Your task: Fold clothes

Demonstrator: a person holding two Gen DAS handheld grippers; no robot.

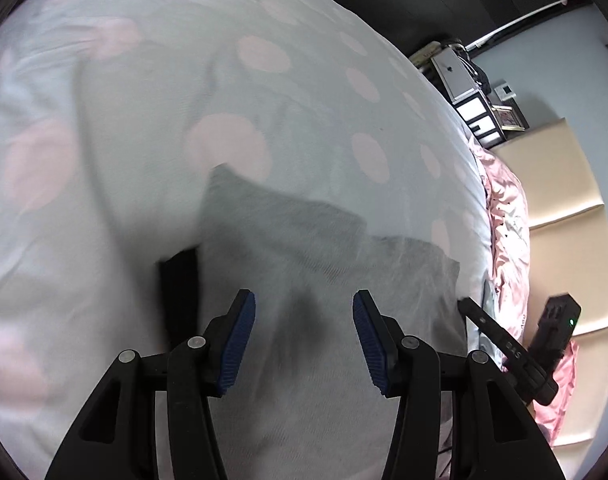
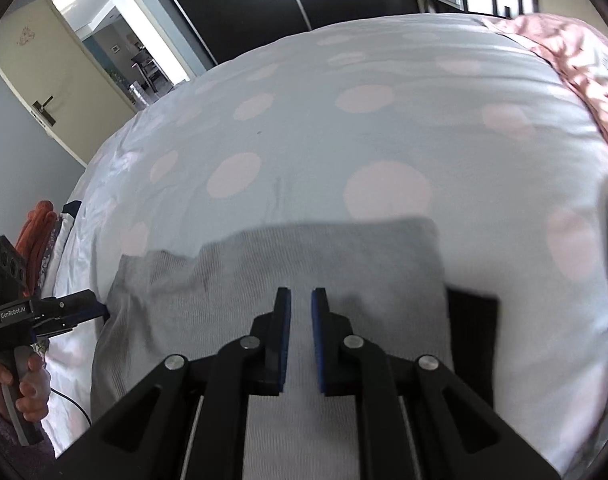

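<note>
Seen from the left wrist, the left gripper (image 1: 304, 312) is held half open and empty above a grey garment (image 1: 288, 240) spread on a polka-dot bed (image 1: 304, 80). From the right wrist, the right gripper (image 2: 301, 306) is seen nearly shut, nothing visibly pinched, over the same garment (image 2: 304, 256), beside a black cloth (image 2: 474, 320).

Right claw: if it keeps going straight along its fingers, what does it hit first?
Most likely the grey garment lying on the dotted duvet; the right claw points down at it, nearly closed, nothing between. Exact gap is unclear.
</note>
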